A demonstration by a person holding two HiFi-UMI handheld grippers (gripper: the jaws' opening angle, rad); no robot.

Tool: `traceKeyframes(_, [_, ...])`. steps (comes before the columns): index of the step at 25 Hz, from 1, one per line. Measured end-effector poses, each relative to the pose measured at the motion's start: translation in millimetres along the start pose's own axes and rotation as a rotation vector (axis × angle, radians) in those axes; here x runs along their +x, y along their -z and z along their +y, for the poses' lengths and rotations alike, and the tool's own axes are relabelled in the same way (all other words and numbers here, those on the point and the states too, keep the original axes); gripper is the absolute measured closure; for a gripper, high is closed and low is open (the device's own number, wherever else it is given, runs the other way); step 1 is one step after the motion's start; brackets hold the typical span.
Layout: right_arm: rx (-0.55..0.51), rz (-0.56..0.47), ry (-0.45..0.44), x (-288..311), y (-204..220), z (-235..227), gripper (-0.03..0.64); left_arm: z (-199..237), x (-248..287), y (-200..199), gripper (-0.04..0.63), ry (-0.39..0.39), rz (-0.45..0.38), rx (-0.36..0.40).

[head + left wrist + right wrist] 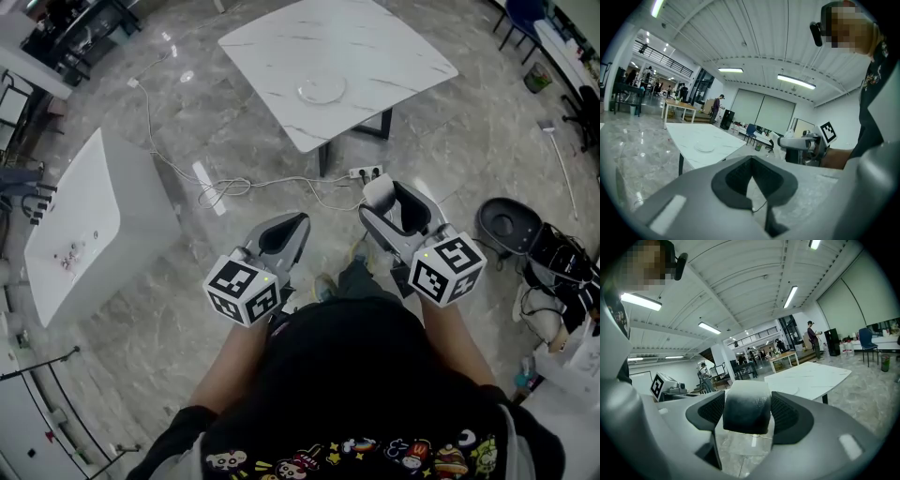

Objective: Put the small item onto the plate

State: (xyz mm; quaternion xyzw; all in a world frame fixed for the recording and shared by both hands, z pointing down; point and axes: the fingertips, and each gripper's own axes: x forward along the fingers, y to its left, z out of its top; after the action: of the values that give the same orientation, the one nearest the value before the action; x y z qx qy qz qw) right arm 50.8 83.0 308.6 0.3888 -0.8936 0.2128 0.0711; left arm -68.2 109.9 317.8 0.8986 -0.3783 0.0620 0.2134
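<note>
A white marble table (pixel 394 56) stands ahead of me on the floor, and a pale round plate (pixel 322 90) lies near its front edge. My right gripper (pixel 382 197) is held at waist height, well short of the table, shut on a small white rounded item (pixel 379 190). In the right gripper view that item (pixel 746 406) fills the gap between the dark pads, with the table (pixel 811 378) beyond. My left gripper (pixel 298 222) hangs beside it, shut with nothing in it. The left gripper view shows the plate (pixel 704 147) far off.
A long white counter (pixel 84 225) stands at the left. A power strip (pixel 366 172) with trailing cables lies on the floor by the table leg. A black round device (pixel 506 225) and clutter sit at the right. People stand far back in the hall.
</note>
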Motion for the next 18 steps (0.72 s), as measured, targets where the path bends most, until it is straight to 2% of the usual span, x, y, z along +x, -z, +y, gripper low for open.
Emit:
traceKeyframes(10, [-0.004,0.012,-0.075,30.8,-31.5,-70.9,0.284,11.8,76.5,-31.5,0.591,-0.051,-0.001,0.009])
traceKeyframes(18, [-0.017,0.041,-0.119,43.7,-33.1,-110.3,0.284,16.8,117.2,-35.0,0.591,-0.1,-0.01,0.003])
